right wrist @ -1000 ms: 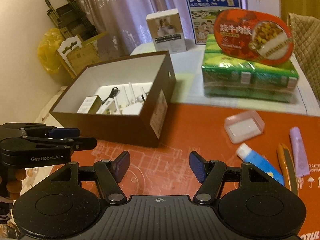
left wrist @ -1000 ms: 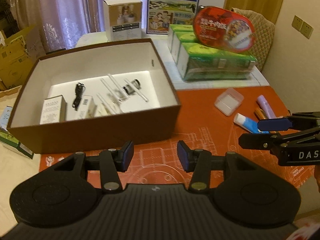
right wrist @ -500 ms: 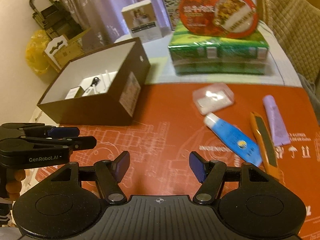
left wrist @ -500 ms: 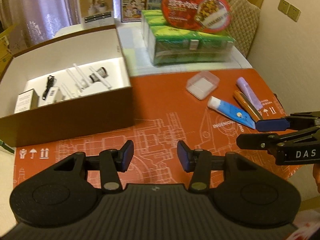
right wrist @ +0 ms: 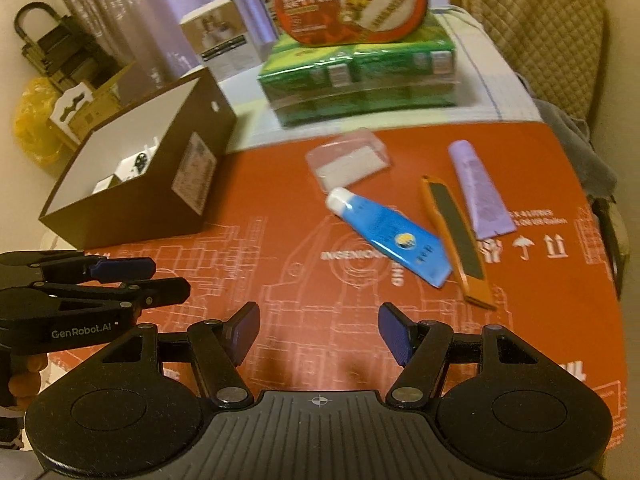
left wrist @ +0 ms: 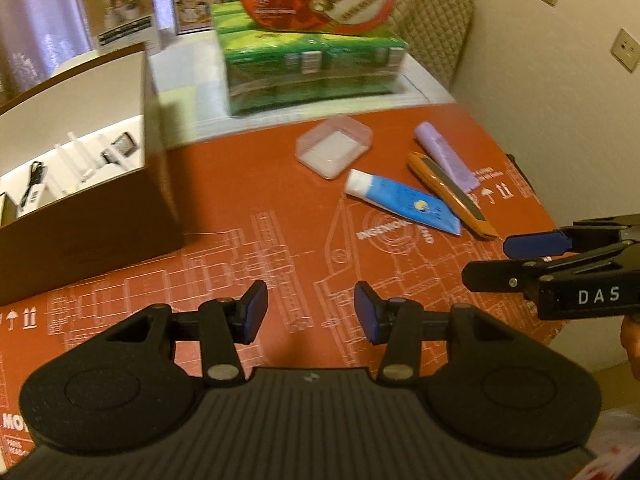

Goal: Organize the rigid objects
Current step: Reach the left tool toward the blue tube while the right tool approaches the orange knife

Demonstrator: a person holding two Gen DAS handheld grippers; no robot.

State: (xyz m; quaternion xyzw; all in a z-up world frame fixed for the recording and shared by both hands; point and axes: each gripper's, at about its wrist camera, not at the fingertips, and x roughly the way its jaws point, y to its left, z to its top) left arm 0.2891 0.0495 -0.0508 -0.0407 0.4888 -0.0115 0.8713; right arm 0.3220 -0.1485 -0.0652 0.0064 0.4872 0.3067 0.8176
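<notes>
Since both claws are empty and parted over the red mat [right wrist: 280,264], the step in hand reads as the approach to a first pick, so get the order and grip axis right. Biggest item is the brown box [right wrist: 132,200] at the mat's left edge, open top, small white and black bits already inside: treat it as the likely drop target and come in from above its near wall. On the mat to its right, four loose items sit close together: clear plastic case [right wrist: 348,158] farthest back, blue tube [right wrist: 388,236] just in front of it, orange utility knife [right wrist: 456,236] beside the tube, lilac tube [right wrist: 478,188] beside the knife. Right gripper [right wrist: 318,334] is nearest the cluster and released, nothing between the pads; left gripper [left wrist: 308,312] is also slack and empty, over bare mat between box and cluster. I'd take the blue tube with the right first, pads across its narrow width near the cap, since it lies most clear. Knife and lilac tube may be touching, blur makes it hard to call, so lift the knife straight up rather than dragging it. Case is the widest, open fully for it.
</notes>
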